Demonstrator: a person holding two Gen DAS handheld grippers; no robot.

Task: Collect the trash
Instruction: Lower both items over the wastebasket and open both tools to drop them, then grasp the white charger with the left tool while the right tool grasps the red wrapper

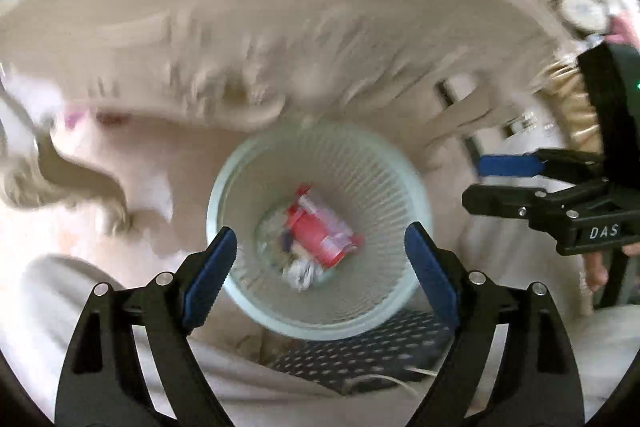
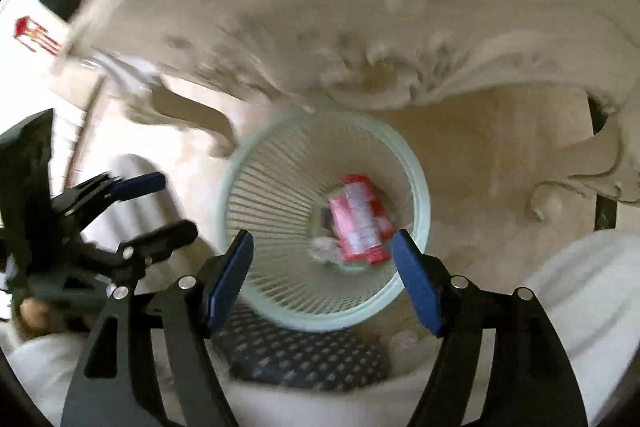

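Note:
A pale green slatted waste basket [image 1: 240, 163] stands on the floor below both grippers; it also shows in the right wrist view [image 2: 256, 163]. Inside lie a red package [image 1: 316, 231] [image 2: 360, 223] and a crumpled white paper [image 1: 300, 273] [image 2: 324, 249]. My left gripper [image 1: 320, 259] is open and empty above the basket. My right gripper [image 2: 322, 267] is open and empty above it too. The right gripper shows at the right in the left wrist view [image 1: 476, 183]. The left gripper shows at the left in the right wrist view [image 2: 176, 205].
A carved cream table edge [image 1: 248, 115] [image 2: 360, 91] overhangs the far side of the basket. A dark dotted slipper [image 1: 360, 351] [image 2: 304, 359] sits at the basket's near side. White trouser legs [image 2: 580, 291] flank it. The floor is beige tile [image 2: 500, 167].

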